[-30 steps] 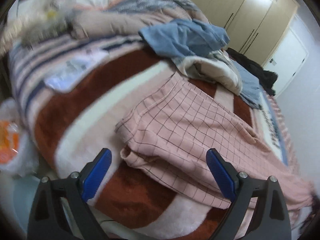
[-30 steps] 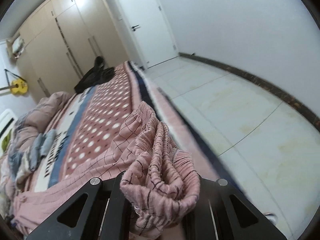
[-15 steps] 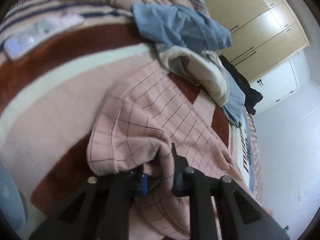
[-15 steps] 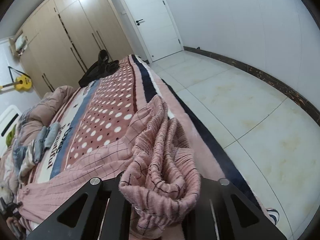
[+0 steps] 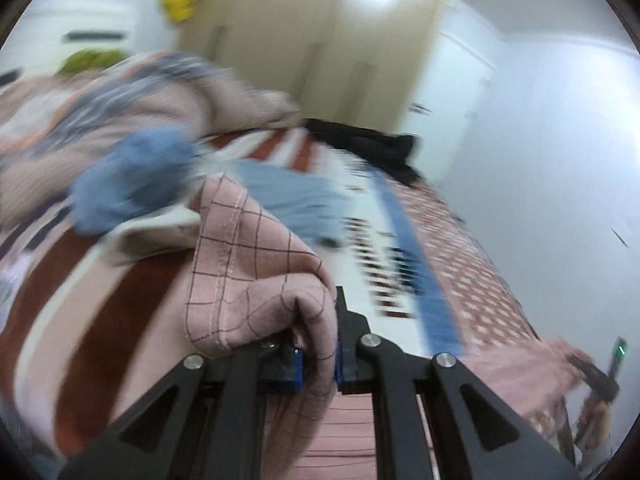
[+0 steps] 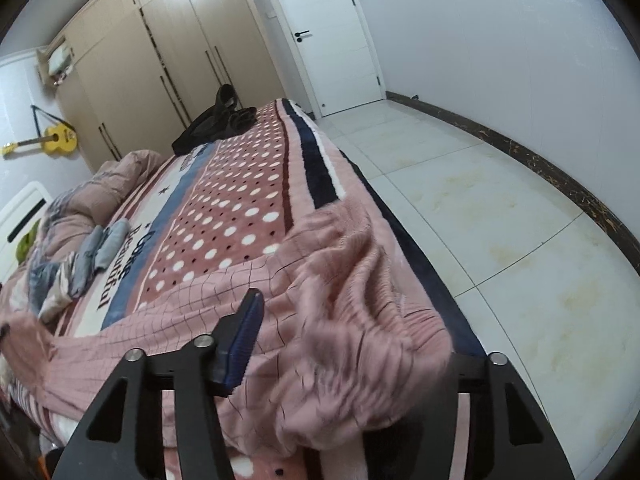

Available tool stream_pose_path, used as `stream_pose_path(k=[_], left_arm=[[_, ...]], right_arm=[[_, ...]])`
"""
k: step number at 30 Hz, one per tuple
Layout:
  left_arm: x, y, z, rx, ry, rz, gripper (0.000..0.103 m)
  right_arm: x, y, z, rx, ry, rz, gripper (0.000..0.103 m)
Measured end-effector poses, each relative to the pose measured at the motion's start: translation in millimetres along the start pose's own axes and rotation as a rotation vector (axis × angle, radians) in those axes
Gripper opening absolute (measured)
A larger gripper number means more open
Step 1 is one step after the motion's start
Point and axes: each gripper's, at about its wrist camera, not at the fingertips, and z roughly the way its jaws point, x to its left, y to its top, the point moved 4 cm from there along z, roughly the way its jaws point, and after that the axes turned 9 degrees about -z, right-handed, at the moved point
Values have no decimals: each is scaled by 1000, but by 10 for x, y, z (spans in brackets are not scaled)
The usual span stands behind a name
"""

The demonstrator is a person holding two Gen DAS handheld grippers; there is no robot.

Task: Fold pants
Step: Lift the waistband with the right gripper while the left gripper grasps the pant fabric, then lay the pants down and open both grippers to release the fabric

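L gripper point(image 5: 318, 354): blue pads pressed together, pinching a hem of the soft pink grid-check fabric pants point(image 5: 256, 264), cloth bunched above the fingers. R gripper point(image 6: 340, 344): jaws spread wide, ribbed blue pad point(image 6: 244, 336) bare; the gathered elastic waistband point(image 6: 372, 320) lies loose between the fingers, at the edge of the fleecy striped, polka-dot bed blanket point(image 6: 240, 200).

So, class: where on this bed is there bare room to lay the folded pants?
Free: the polka-dot blanket between the black clothes and the pink pants. Crowded: the blue garments and bunched duvet at the far side.
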Motion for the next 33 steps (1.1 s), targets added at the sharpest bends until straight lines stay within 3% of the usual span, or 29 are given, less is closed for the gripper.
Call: stream_pose_path(k=[4, 9, 13, 16, 18, 20, 21, 26, 29, 33], left_arm=[[-732, -212, 193, 77, -120, 112, 8], [-1464, -732, 559, 212, -219, 247, 8], [-1748, -1111, 777, 284, -237, 379, 8], [-1775, -1353, 904, 354, -225, 410, 9], [-1760, -1474, 930, 404, -240, 404, 21], [-1706, -1509, 875, 410, -266, 401, 53], [-1685, -1488, 815, 389, -273, 402, 56], [-1399, -1195, 470, 309, -300, 335, 67], [-1046, -970, 369, 235, -209, 304, 67], [-533, -838, 400, 213, -121, 225, 67]], right_arm=[[-16, -52, -93, 23, 13, -8, 77], [-25, -90, -375, -11, 9, -15, 81], [153, -147, -480, -18, 38, -61, 83], [336, -178, -474, -10, 71, -102, 84], [517, -162, -445, -10, 118, -131, 84], [710, -126, -413, -15, 156, -158, 84], [834, -103, -403, -20, 181, -172, 84], [1344, 31, -502, -89, 237, -240, 86], [1752, 47, -490, -83, 334, -274, 89], [2417, -141, -299, -19, 437, -358, 97]])
